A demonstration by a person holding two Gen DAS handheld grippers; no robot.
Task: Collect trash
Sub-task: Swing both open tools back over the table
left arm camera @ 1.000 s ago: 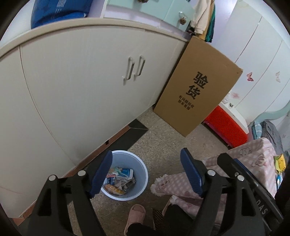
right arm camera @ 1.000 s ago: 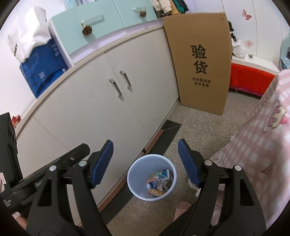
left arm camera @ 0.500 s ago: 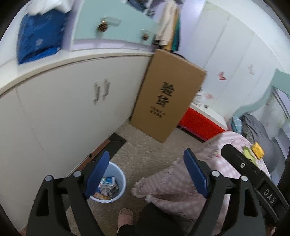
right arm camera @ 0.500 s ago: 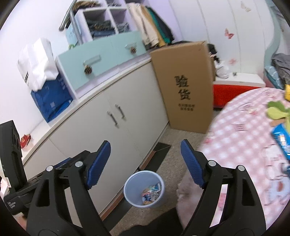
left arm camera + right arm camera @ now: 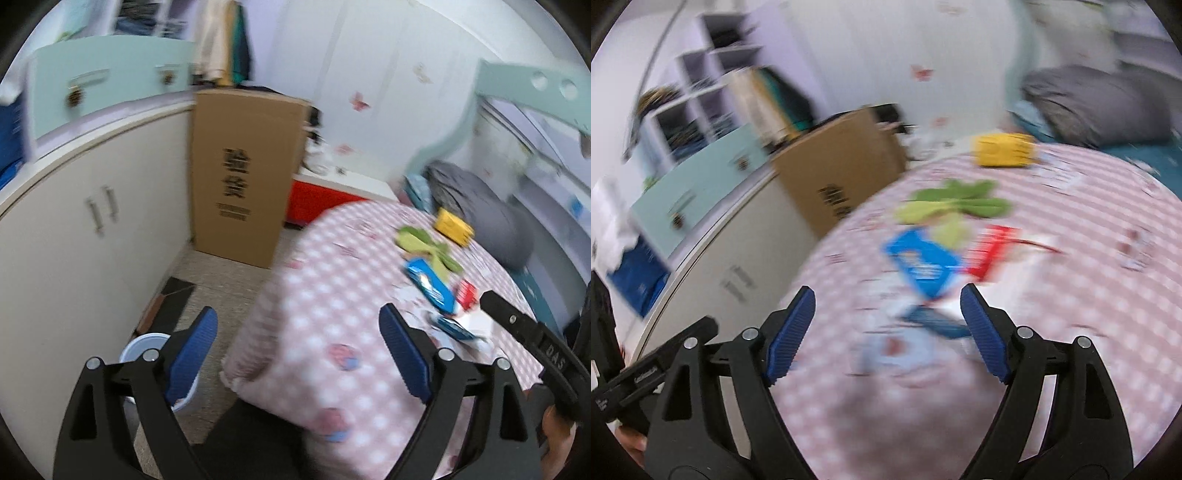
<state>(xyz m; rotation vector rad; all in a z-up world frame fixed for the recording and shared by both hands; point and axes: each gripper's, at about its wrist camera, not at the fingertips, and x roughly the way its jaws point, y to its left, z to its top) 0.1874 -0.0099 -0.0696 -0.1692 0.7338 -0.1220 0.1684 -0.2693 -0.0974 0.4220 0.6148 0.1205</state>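
Observation:
A round table with a pink checked cloth [image 5: 332, 295] [image 5: 1071, 332] carries trash: a blue wrapper [image 5: 430, 284] [image 5: 923, 264], a red packet [image 5: 467, 293] [image 5: 991, 251], a green wrapper [image 5: 424, 243] [image 5: 956, 203], a yellow box [image 5: 453, 223] [image 5: 1003, 149] and a small dark blue wrapper [image 5: 454, 326] [image 5: 934, 321]. The light blue trash bin [image 5: 142, 345] stands on the floor, partly behind my left finger. My left gripper [image 5: 297, 345] is open and empty over the table's edge. My right gripper [image 5: 886, 328] is open and empty just above the small dark blue wrapper. Both views are blurred.
A tall cardboard box [image 5: 243, 177] leans against cream cabinets [image 5: 92, 236]. A red-sided low unit [image 5: 317, 195] stands behind the table. A grey pillow [image 5: 484, 214] lies on the bed at right. The right tool's body [image 5: 532, 343] shows in the left wrist view.
Both grippers have swung up and to the right, away from the bin on the floor and toward the tabletop with the wrappers. Both stay open and empty.

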